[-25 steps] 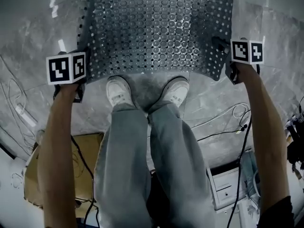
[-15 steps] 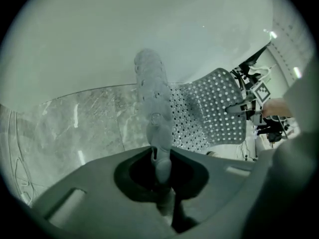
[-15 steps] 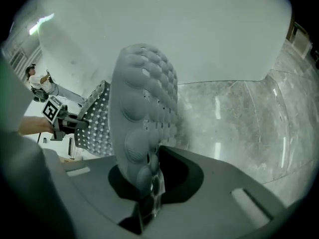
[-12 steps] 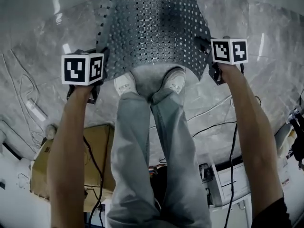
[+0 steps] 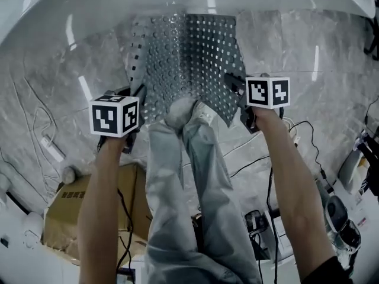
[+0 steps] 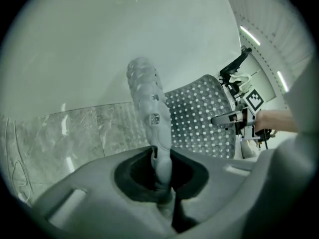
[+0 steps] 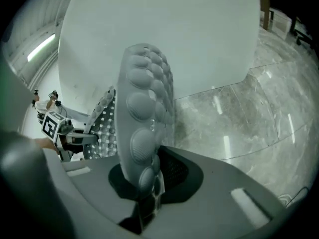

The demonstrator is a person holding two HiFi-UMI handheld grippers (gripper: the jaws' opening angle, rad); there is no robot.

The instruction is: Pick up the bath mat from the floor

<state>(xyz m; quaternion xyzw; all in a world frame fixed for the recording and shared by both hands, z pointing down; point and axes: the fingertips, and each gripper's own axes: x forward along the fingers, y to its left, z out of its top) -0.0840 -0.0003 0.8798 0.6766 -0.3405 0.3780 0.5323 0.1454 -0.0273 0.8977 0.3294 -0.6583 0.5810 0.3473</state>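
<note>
Head view shows the left hand-held gripper (image 5: 137,93) and right hand-held gripper (image 5: 234,84) each clenched on the perforated bath mat (image 5: 189,52), its near edge raised off the marble floor (image 5: 314,46).

Light's dim & cool, everything washing out to grey-blue. Overhead strips are glaring as white streaks on the glossy floor (image 5: 343,87), esp. toward its far edge in head view. Both gripper views are bowing hard at the rims w/ black corners. The mat (image 7: 144,128) is blurring up close in right gripper view; bkgd is showing sharper. Shadows are lying soft.
</note>
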